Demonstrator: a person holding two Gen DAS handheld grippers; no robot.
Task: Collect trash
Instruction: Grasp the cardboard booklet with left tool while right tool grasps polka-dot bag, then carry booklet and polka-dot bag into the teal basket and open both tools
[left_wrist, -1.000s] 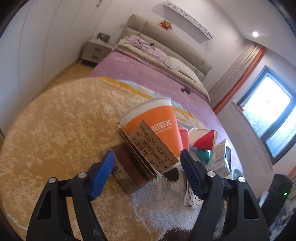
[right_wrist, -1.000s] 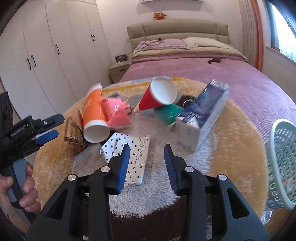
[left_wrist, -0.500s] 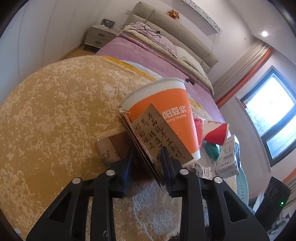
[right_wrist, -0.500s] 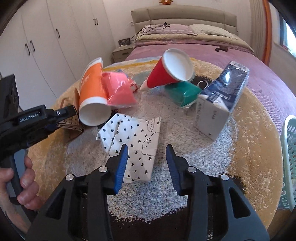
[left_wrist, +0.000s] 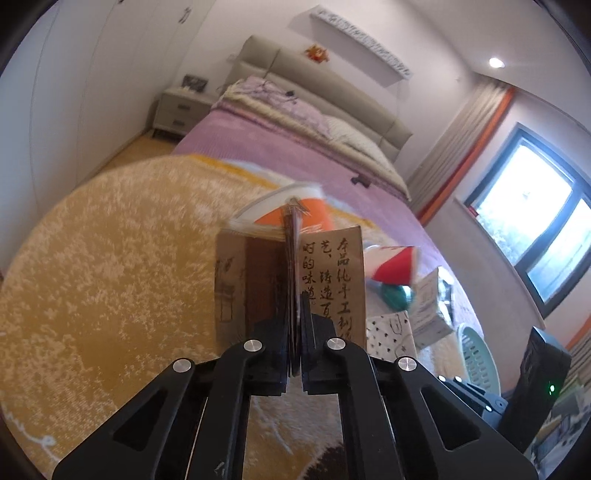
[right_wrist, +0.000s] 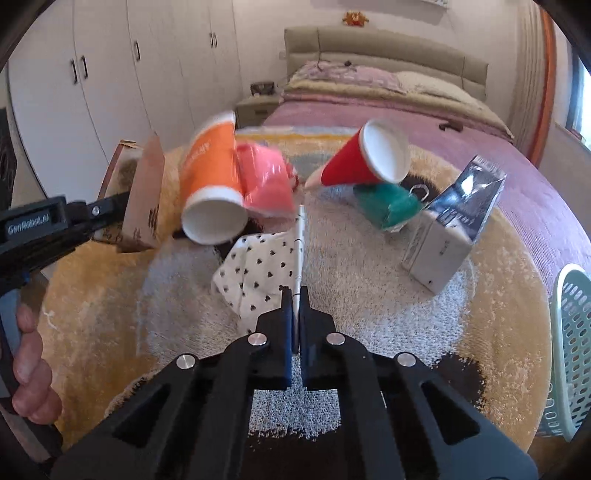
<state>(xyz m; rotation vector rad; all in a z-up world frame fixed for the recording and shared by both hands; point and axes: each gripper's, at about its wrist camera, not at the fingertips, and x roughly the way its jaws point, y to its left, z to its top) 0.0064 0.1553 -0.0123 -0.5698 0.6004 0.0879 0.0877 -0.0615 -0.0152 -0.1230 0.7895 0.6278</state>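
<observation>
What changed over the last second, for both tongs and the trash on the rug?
Left tongs closed on the brown paper bag and lifted it edge-up. Right tongs moved forward and closed on the white heart-print wrapper, raising its edge. The orange cup, red cup, carton and basket stayed put.

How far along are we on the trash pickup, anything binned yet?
Nothing looks binned yet; the visible part of the green basket shows no trash. In hand: the left tongs are shut on the brown paper booklet, and the right tongs are shut on the heart-print wrapper. Left on the rug: orange cup, pink bag, red cup, green wrapper, carton.
</observation>
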